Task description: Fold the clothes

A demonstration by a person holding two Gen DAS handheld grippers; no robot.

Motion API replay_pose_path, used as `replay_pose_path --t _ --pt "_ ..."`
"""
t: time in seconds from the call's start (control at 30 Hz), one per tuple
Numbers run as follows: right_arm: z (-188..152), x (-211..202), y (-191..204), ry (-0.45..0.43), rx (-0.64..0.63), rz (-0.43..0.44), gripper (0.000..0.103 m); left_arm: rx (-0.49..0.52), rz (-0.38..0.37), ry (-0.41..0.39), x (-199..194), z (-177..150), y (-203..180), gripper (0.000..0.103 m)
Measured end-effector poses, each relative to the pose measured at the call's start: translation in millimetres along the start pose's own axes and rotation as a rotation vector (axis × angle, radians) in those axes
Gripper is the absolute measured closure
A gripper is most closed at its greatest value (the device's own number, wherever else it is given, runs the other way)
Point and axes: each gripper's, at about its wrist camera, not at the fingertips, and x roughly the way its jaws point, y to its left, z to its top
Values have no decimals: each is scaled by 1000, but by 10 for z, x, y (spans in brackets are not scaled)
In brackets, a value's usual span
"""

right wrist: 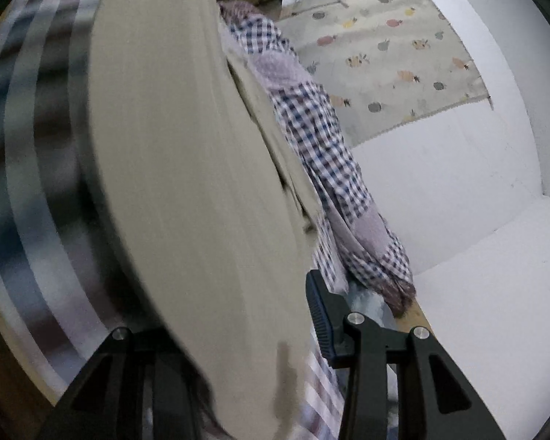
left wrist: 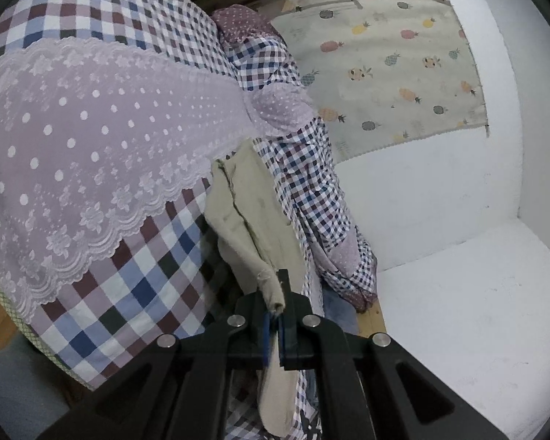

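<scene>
My left gripper (left wrist: 275, 321) is clenched on the beige garment (left wrist: 238, 201) (soft, limp, light); right gripper (right wrist: 271, 330) jaw state I cannot tell. Hems grip best.

we see garment (left wrist: 238, 198) on the bedspread's (left wrist: 91, 128) right edge | wall (left wrist: 421, 190) right | hanging cloth (left wrist: 385, 66) on wall behind
</scene>
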Motion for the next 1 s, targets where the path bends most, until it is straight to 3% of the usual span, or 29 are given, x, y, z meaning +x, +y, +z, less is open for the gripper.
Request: replay_pose_path --t 0.33,0.47,0.6,0.67,1.0 --pt "-676 103 -220 91 -29 -19 62 29 27 -9 85 20 -165 102" --pt "-744 106 -226 97 -40 -13 82 34 48 -12 107 23 -161 102" --pt "-760 39 -253 76 -40 -11 89 31 70 -18 103 41 -115 102" --pt "-753 -4 -314 66 -31 -7 103 32 78 -18 105 48 -104 102" --pt "-676 -218 -1052 38 77 19 103 83 110 -9 127 56 -255 102"
